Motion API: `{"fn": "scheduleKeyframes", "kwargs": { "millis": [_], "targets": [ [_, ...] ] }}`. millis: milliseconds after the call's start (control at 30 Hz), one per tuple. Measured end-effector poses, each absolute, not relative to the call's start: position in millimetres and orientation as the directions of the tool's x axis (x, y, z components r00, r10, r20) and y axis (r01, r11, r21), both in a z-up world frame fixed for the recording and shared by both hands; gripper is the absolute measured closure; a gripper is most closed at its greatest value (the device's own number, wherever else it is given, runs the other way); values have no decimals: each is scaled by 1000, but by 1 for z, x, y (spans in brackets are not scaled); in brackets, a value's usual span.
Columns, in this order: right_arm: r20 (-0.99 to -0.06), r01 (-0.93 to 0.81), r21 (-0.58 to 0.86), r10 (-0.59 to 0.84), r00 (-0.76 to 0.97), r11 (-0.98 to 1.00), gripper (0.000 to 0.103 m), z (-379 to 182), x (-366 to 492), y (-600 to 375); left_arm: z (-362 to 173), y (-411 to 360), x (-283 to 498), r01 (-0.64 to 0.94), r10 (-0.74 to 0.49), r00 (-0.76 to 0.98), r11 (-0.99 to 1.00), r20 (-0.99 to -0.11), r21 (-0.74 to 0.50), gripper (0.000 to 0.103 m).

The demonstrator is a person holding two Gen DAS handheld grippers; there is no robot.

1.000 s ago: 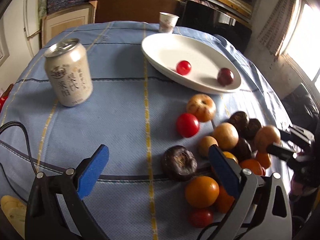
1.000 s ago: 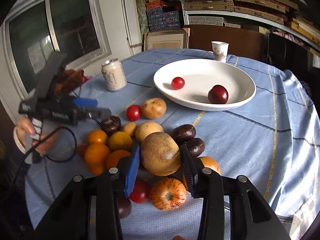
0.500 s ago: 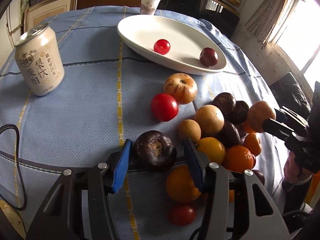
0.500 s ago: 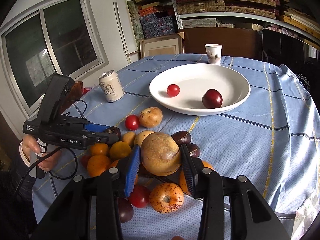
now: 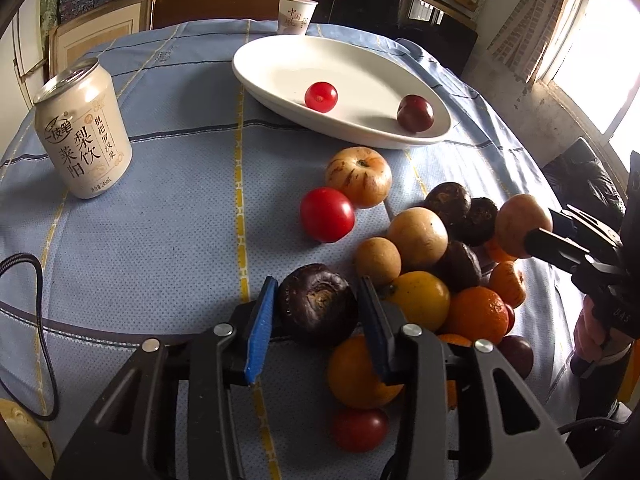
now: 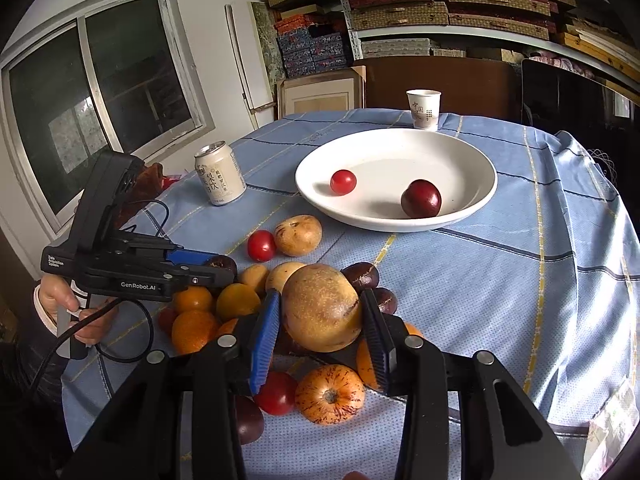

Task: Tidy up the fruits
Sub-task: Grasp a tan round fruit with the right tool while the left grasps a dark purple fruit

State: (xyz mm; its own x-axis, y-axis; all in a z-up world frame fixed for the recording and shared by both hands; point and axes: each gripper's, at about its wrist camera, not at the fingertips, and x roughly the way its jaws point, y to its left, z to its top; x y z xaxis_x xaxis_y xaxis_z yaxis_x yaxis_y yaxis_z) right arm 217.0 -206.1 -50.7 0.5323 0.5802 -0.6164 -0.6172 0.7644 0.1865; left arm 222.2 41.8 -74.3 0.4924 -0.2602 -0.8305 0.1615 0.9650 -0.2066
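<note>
The left tool (image 5: 318,308) pinched a dark wrinkled fruit (image 5: 316,306) between its 2 blue pads, at the near edge of the fruit pile (image 5: 436,276) on the counter (image 5: 168,216). Whether that fruit was resting on the blue cloth or just lifted off it could not be told. The right tool (image 6: 320,316) was pressed against a large tan fruit (image 6: 322,306), holding it above the pile, with oranges, a red tomato (image 6: 276,392) and a speckled orange fruit (image 6: 330,394) lying beneath it. From the left wrist view, the same tan fruit showed at the far right, clamped in the black fingers.

Beyond the pile sat a white plate (image 6: 472,152) holding 2 pieces: a small red tomato (image 6: 343,182) and a dark red plum (image 6: 421,199), well apart from each other. A cream drink can (image 5: 82,130) stood upright to the left of the plate, and a paper cup (image 6: 423,109) stood just behind the plate's far rim.
</note>
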Motion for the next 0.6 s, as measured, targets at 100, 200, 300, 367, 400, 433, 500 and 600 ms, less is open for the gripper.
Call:
{"fn": "scheduleKeyframes", "kwargs": {
  "millis": [100, 200, 300, 367, 400, 433, 500, 600],
  "targets": [
    [-616, -616, 181, 577, 537, 767, 62, -51, 216, -206, -73, 41, 220, 168, -218, 497, 974, -840, -154, 52],
    [-616, -617, 173, 573, 541, 768, 62, -51, 215, -206, -73, 40, 218, 152, -135, 519, 986, -844, -64, 39],
    [-613, -619, 173, 576, 541, 766, 62, -50, 214, -205, -74, 39, 221, 156, -128, 508, 986, -852, -55, 38],
    [-612, -619, 175, 577, 540, 765, 62, -49, 214, -206, -75, 36, 225, 156, -123, 501, 986, -857, -51, 38],
    [-613, -617, 173, 575, 542, 767, 62, -49, 214, -206, -75, 36, 227, 160, -143, 486, 984, -862, -73, 42],
    [-613, -616, 171, 573, 544, 769, 62, -49, 214, -206, -76, 38, 229, 163, -187, 459, 979, -869, -124, 49],
    [-614, -613, 172, 571, 545, 771, 62, -49, 214, -207, -76, 38, 228, 168, -223, 438, 972, -871, -165, 55],
    [-615, -611, 173, 569, 546, 773, 62, -49, 214, -207, -75, 39, 224, 169, -216, 444, 973, -870, -155, 62]
  ]
}}
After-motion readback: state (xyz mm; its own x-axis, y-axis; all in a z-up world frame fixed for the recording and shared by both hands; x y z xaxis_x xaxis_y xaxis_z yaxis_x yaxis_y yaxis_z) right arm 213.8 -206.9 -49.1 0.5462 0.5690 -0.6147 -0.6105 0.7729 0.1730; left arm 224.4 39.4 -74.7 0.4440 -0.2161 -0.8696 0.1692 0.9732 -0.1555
